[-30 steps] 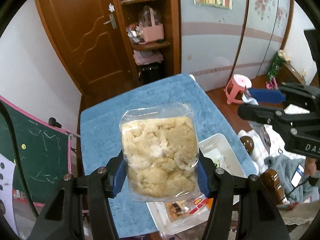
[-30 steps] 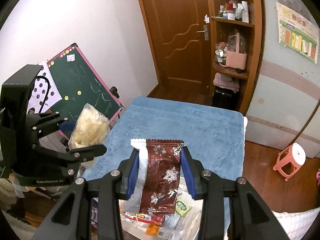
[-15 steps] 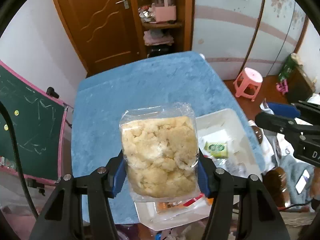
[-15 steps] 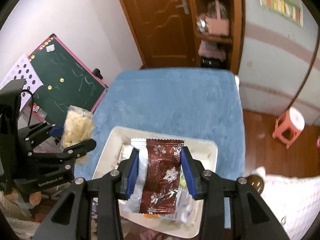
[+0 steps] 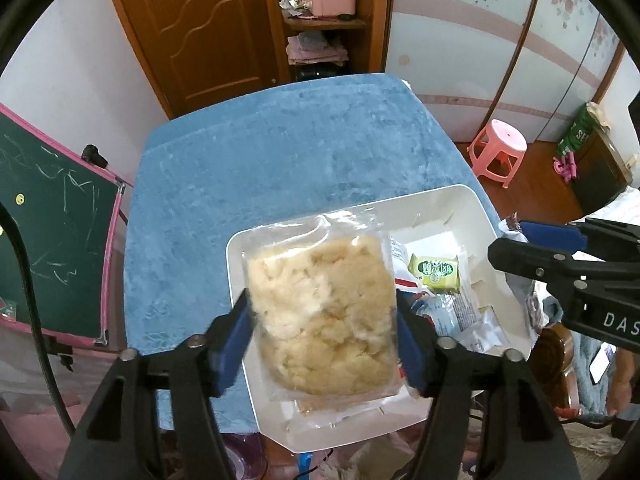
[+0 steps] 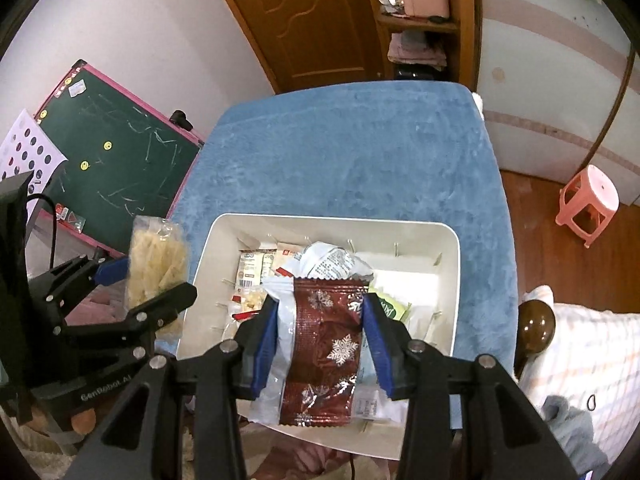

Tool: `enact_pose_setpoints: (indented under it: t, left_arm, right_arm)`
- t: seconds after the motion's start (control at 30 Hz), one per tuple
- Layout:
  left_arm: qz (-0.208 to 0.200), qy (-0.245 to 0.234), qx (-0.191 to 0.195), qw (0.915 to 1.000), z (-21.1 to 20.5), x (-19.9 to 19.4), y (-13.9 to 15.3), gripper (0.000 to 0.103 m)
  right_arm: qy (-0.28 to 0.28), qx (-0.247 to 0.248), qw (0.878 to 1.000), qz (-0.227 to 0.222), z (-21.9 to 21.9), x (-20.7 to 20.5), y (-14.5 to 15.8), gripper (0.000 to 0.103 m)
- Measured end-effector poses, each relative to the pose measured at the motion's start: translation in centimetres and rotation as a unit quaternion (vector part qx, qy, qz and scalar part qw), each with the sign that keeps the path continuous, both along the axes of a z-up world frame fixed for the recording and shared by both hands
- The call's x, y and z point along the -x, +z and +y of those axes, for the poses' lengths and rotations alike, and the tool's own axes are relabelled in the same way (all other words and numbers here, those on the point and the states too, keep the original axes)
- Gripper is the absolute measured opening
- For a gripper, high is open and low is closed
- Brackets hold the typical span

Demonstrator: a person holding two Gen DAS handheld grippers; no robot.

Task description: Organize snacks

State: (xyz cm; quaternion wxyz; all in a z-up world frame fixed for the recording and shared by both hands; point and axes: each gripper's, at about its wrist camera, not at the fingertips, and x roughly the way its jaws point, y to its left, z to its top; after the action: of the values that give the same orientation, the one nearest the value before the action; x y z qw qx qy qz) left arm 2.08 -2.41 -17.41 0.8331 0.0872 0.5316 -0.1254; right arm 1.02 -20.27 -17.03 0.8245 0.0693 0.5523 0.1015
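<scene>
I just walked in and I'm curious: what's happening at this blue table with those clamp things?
A person is sorting snacks into a white tray with two hand-held grippers. The left gripper is over the tray with a clear bag of pale crunchy snack between its jaws, which are opening. The right gripper grips a dark red packet with snowflakes above the tray. Several small packets, one of them a green packet, already lie in the tray.
</scene>
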Motion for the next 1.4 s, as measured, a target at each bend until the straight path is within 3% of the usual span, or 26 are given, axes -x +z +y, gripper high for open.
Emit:
enact_pose_setpoints:
  t: [0.2, 0.5, 0.87, 1.4]
  left_arm:
    - [-0.021, -0.007, 0.014, 0.9996, 0.0, 0.5, 0.7, 0.097]
    - [-0.018, -0.002, 0.019, 0.9997, 0.0, 1.1, 0.9, 0.097]
    - [-0.040, 0.020, 0.022, 0.9988, 0.4, 3.6, 2.3, 0.097]
    - [-0.082, 0.075, 0.036, 0.9932, 2.4, 5.0, 6.5, 0.097]
  right_arm:
    - [-0.024, 0.004, 0.999, 0.030, -0.2, 0.0, -1.4, 0.047]
    - [-0.010, 0.008, 1.000, 0.022, 0.8, 0.8, -1.1, 0.047]
    - [0.001, 0.016, 1.000, -0.020, 1.0, 3.0, 0.8, 0.047]
    - [0.029, 0.014, 0.996, -0.079, 2.8, 4.0, 4.6, 0.047]
